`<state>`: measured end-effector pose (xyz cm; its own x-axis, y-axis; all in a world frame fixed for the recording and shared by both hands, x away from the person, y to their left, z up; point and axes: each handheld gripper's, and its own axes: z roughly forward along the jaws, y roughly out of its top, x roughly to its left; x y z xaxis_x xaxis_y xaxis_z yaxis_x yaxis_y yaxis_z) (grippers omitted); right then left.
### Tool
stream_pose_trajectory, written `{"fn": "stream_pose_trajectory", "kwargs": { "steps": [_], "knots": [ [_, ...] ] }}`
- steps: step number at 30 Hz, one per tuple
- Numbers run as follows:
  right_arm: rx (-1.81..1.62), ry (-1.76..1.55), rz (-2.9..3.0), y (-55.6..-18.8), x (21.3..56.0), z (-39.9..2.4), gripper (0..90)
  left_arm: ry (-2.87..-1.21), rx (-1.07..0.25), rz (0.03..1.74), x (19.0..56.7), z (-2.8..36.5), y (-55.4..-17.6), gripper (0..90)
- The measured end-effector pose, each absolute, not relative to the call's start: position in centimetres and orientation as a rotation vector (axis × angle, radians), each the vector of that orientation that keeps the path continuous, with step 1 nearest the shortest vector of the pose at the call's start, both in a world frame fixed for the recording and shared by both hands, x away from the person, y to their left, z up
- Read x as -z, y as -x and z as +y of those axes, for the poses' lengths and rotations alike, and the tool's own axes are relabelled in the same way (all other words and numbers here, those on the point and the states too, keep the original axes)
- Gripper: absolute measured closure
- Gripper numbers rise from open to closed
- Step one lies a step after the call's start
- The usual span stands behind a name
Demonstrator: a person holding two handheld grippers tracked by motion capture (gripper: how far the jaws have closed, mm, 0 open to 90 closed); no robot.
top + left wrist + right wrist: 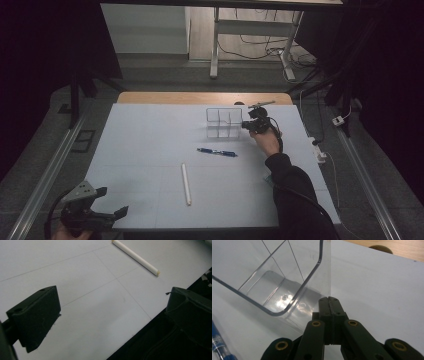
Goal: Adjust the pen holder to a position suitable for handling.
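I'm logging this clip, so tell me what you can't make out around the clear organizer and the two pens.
- Right claw: shut against the clear organizer; whether it pinches the wall is hidden by the jaws.
- Blue pen: cut off by the right gripper view's left edge; markings too small in the high view.
- White pen: far end cut off by the left gripper view's top edge.

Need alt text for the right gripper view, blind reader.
The right gripper, jaws shut, sits against the corner of a clear plastic organizer with dividers, on a white table. A blue pen lies at the lower left.
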<state>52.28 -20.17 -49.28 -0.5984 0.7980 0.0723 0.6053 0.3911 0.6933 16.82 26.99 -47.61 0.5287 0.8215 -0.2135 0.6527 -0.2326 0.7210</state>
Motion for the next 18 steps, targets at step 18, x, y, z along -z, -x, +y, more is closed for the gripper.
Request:
{"fn": "stream_pose_trajectory", "kwargs": {
  "steps": [18],
  "knots": [
    [-1.028,-1.154,2.458,-51.3,49.5,-16.2,89.7,-1.968,-0.268,1.196,47.6,27.0,-16.8,0.0]
  ]
}}
